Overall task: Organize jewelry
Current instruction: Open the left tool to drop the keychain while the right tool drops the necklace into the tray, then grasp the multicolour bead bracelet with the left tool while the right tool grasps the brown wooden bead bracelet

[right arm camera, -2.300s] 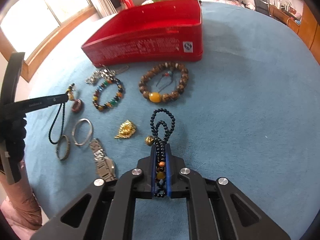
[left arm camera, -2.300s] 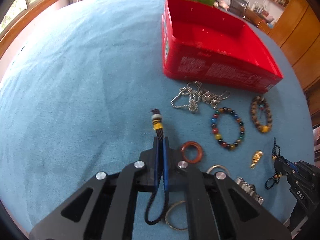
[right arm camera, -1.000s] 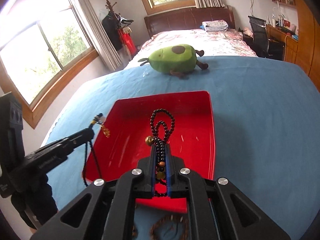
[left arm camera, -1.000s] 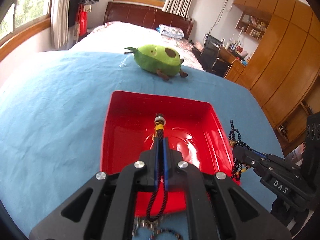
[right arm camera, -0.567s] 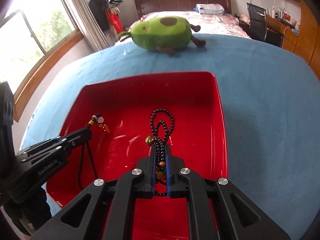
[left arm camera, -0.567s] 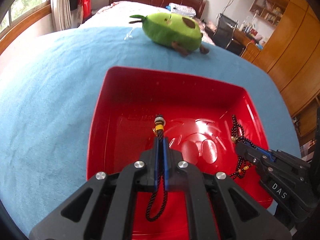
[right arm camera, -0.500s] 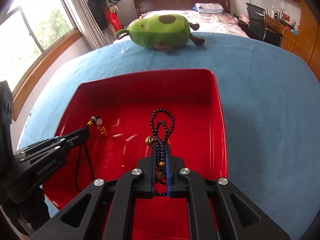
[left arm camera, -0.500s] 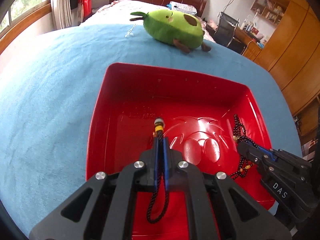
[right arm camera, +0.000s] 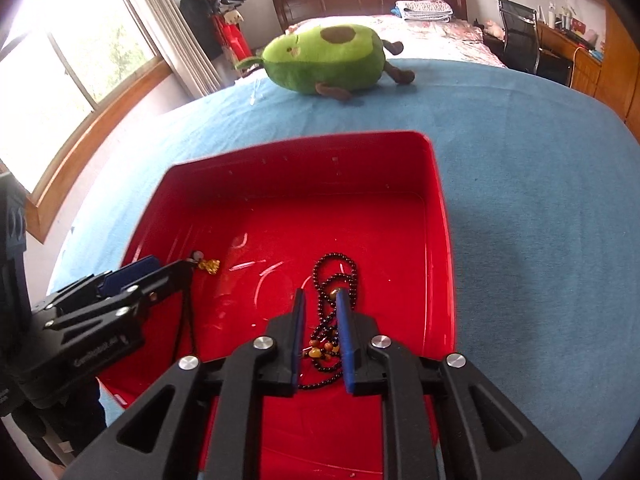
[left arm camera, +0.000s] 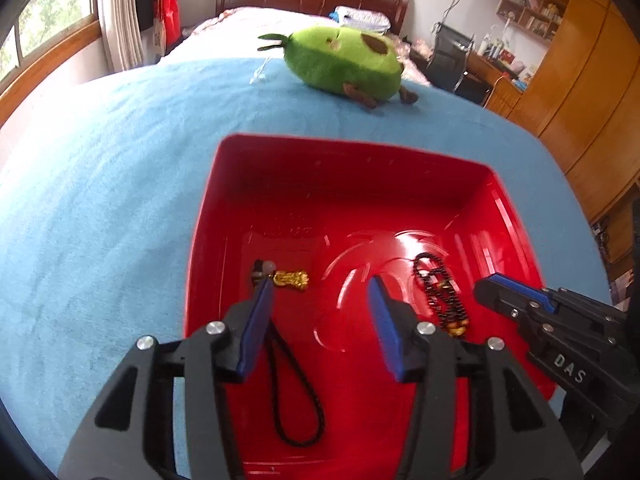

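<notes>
A red tray lies on the blue cloth. Both grippers hang over it, jaws opening. My left gripper stands wide apart; the black cord with a gold charm lies loose on the tray floor under its left finger. In the right wrist view that cord's charm lies by the left gripper's tip. My right gripper has a small gap; the dark bead string lies on the tray floor between its pads, not pressed. The bead string also shows beside the right gripper.
A green avocado plush toy lies on the cloth beyond the tray. Behind it are a bed, a window on the left and wooden cabinets on the right.
Both grippers sank into the tray, then their jaws parted. The cord dropped from the left jaws and the bead string slipped from the right jaws onto the tray floor.
</notes>
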